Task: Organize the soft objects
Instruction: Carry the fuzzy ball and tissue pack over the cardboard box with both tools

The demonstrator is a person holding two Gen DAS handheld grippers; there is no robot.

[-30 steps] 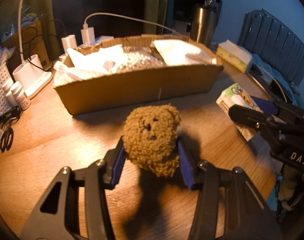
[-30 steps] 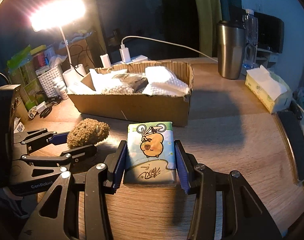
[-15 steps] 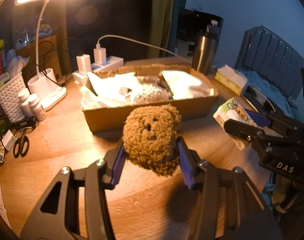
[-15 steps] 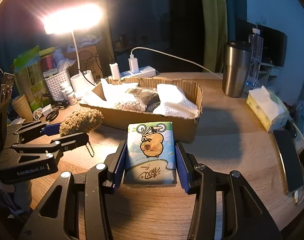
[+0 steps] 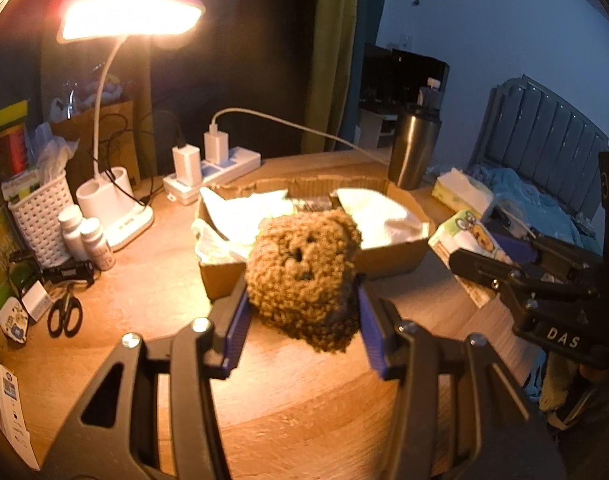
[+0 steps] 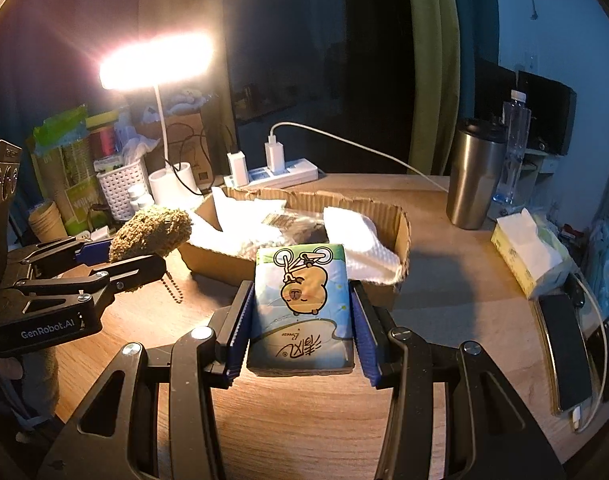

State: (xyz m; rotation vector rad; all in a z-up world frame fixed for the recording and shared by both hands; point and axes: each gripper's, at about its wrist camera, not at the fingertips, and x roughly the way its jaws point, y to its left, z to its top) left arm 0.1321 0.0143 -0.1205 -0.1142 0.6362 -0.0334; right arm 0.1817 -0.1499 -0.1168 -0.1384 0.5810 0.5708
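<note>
My left gripper (image 5: 302,304) is shut on a curly brown plush toy (image 5: 304,276) and holds it up above the wooden table, in front of the cardboard box (image 5: 388,258). The plush (image 6: 150,232) also shows in the right wrist view with a bead chain hanging under it. My right gripper (image 6: 300,308) is shut on a tissue pack with a capybara drawing (image 6: 302,304), also lifted, in front of the box (image 6: 400,224). The box holds white soft cloths (image 6: 360,236) and a mesh bag. The tissue pack (image 5: 464,240) shows at the right of the left wrist view.
A lit desk lamp (image 5: 128,16), a power strip with chargers (image 5: 212,164), a white basket (image 5: 40,220), two small bottles (image 5: 86,236) and scissors (image 5: 64,314) are at the left. A steel tumbler (image 6: 476,180), a tissue box (image 6: 528,252) and phones (image 6: 566,352) are at the right.
Both grippers have risen and pulled back from the box, each still holding its object. The box looks smaller and lower, and the lamp head has come into view.
</note>
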